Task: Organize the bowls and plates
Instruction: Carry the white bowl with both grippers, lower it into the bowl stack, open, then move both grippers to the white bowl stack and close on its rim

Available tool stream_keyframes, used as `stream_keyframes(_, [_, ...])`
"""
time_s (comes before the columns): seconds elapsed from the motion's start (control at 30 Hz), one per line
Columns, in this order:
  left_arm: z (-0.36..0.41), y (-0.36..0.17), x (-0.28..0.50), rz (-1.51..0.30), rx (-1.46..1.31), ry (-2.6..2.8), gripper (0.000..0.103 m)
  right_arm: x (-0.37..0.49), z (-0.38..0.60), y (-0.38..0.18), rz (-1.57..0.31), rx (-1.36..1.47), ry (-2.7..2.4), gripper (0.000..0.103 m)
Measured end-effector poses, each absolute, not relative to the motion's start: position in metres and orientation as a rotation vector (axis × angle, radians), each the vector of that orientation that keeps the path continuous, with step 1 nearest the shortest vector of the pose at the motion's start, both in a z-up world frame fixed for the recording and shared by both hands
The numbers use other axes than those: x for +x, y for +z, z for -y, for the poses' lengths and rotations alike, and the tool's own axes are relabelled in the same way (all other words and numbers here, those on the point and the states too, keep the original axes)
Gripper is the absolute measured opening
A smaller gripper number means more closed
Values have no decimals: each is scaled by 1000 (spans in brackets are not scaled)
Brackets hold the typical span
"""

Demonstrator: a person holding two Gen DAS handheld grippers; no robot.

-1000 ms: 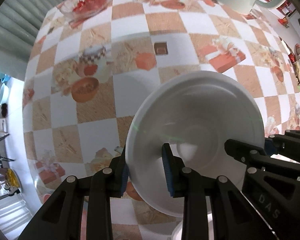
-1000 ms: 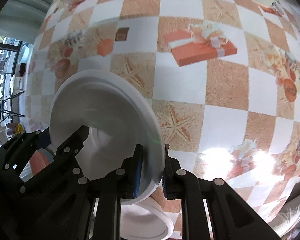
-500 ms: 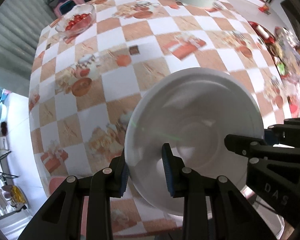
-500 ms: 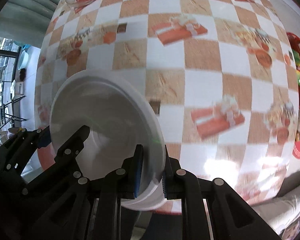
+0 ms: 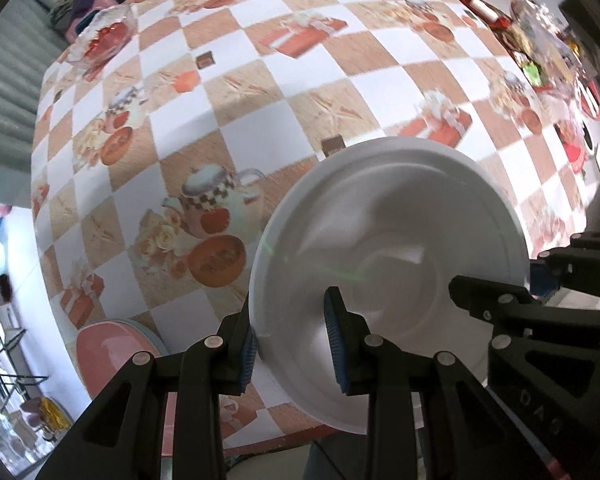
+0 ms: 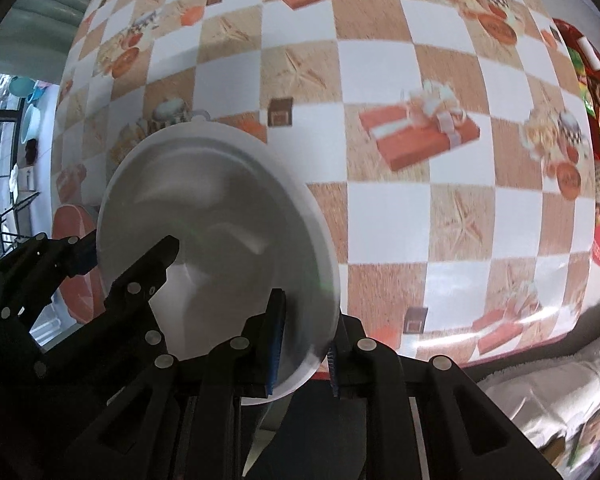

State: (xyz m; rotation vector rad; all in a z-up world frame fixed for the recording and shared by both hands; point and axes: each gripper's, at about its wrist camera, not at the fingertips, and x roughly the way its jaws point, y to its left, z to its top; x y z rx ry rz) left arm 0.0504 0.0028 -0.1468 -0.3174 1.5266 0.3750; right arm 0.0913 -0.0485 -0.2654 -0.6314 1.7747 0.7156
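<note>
Checkered table [image 5: 260, 92] far below me, so a drop = broken dish. White bowl [image 5: 388, 240] hangs in the air over its near edge, btwn both my grippers. Left gripper [image 5: 292, 344] pinches one rim, right gripper [image 6: 304, 344] the opposite rim; its jaws just eased wider, grip thin. Pink plate [image 5: 112, 344] sits below-left: a slip could strike it.

White bowl [image 5: 388, 240] smooth with a satin sheen, probably ceramic or plastic; worktop [image 5: 260, 92] under a smooth printed checked cover, slightly glossy; hand-held gripper [image 5: 292, 340] matt black plastic, ribbed blue pads [image 5: 332, 328].
</note>
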Motion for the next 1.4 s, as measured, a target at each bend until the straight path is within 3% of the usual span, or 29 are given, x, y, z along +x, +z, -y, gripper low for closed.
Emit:
stream_keyframes(0.2, [5, -160, 47, -1562, -312, 346, 33, 87, 54, -278, -1808, -628, 694, 21])
stream_keyframes(0.27, [7, -165, 45, -1576, -316, 332, 40, 86, 55, -280, -1818, -623, 699, 21])
stream_keyframes(0.37, [10, -164, 41, -1571, -310, 316, 54, 84, 48, -283, -1801, -643, 694, 21])
stream_keyframes(0.5, [6, -151, 35, -1525, -265, 333, 81, 89, 52, -280, -1791, -638, 692, 21])
stream_keyframes(0.53, [4, -147, 33, -1509, -262, 338, 82, 92, 54, -276, -1785, -636, 694, 28])
stream_keyframes(0.57, [2, -142, 30, -1491, -257, 341, 83, 94, 54, -272, -1772, -632, 692, 40])
stream_keyframes(0.6, [-1, -137, 27, -1485, -247, 348, 85, 97, 56, -268, -1761, -625, 690, 75])
stream_keyframes(0.63, [-3, -135, 25, -1487, -233, 361, 92, 99, 57, -264, -1747, -611, 695, 97])
stream_keyframes(0.73, [-10, -128, 15, -1498, -238, 372, 102, 103, 58, -251, -1718, -591, 703, 97])
stream_keyframes(0.9, [-19, -109, 0, -1474, -270, 373, 102, 103, 59, -238, -1683, -609, 658, 102])
stream_keyframes(1.4, [-23, -73, -2, -1380, -227, 387, 102, 96, 59, -216, -1601, -574, 619, 102])
